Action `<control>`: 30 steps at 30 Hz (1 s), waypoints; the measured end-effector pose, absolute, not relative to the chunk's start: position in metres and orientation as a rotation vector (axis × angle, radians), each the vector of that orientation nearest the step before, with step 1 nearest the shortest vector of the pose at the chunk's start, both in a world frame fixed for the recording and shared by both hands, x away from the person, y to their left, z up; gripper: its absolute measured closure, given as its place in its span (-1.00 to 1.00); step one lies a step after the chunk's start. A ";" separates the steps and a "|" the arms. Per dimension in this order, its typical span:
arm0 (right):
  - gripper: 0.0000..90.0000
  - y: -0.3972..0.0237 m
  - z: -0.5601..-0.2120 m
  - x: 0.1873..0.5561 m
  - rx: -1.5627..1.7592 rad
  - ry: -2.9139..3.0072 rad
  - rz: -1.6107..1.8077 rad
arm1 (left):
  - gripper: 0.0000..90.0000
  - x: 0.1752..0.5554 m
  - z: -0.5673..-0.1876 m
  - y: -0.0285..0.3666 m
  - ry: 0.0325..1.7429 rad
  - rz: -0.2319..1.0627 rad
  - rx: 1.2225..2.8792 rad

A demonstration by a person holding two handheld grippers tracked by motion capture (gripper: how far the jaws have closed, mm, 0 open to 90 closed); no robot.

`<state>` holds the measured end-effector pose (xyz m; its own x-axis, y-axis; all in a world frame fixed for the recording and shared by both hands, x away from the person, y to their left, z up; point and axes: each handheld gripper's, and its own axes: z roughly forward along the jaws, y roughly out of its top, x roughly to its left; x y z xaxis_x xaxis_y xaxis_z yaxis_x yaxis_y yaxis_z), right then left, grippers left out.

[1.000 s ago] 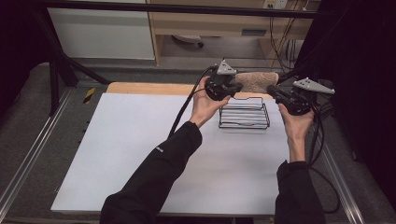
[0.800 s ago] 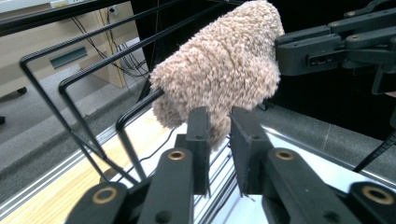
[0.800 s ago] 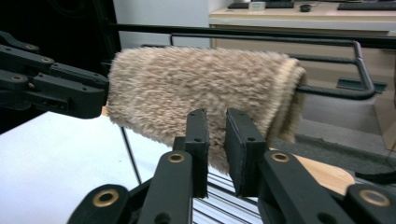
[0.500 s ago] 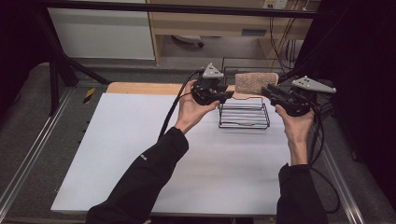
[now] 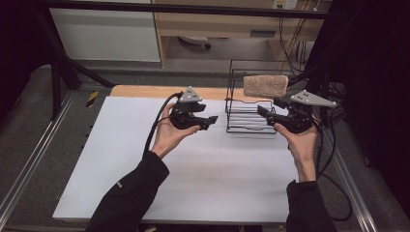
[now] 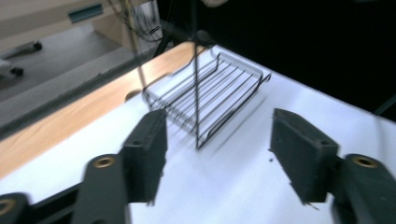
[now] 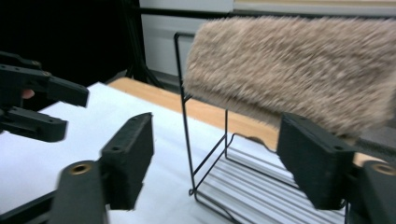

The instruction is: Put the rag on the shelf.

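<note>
Fuzzy tan towel (image 5: pixel 265 85) draped on wire rack (image 5: pixel 250 118) (black).

Tan fuzzy towel (image 5: pixel 265 85) on black wire rack (image 5: pixel 251 116); white table (image 5: pixel 145 183), pale wood edge; black grippers (image 5: pixel 211 122).

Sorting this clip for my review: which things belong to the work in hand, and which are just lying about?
In the job:
wire rack
beige fuzzy towel hung on its top
left claw and right claw, both open and empty

Lying about:
small yellow item beside the table
</note>
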<state>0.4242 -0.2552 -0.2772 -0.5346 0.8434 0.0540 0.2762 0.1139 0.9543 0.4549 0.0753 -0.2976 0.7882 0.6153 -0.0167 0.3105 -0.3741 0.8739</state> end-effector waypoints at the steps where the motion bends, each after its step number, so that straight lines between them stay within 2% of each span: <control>1: -0.46 -0.253 -0.279 0.423 1.083 1.894 1.420 | -0.27 0.453 -0.301 0.082 0.703 0.386 1.984; 10: -0.77 -0.237 -0.301 0.415 1.092 1.975 1.430 | -0.61 0.432 -0.332 0.138 0.802 0.418 1.980; 13: -0.81 -0.232 -0.310 0.412 1.090 1.999 1.432 | -0.71 0.424 -0.342 0.155 0.836 0.429 1.987; 21: -0.90 -0.224 -0.333 0.405 1.106 2.046 1.431 | -0.82 0.405 -0.370 0.193 0.898 0.428 1.989; 30: -0.95 -0.225 -0.358 0.395 1.138 2.085 1.443 | -0.85 0.387 -0.396 0.221 0.947 0.414 1.983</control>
<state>0.3951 -0.2250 -0.3585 -0.6104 0.7786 0.1456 0.4105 0.1537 0.8988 0.3868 0.2212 -0.3957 0.6548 0.7528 -0.0673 0.4616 -0.3278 0.8243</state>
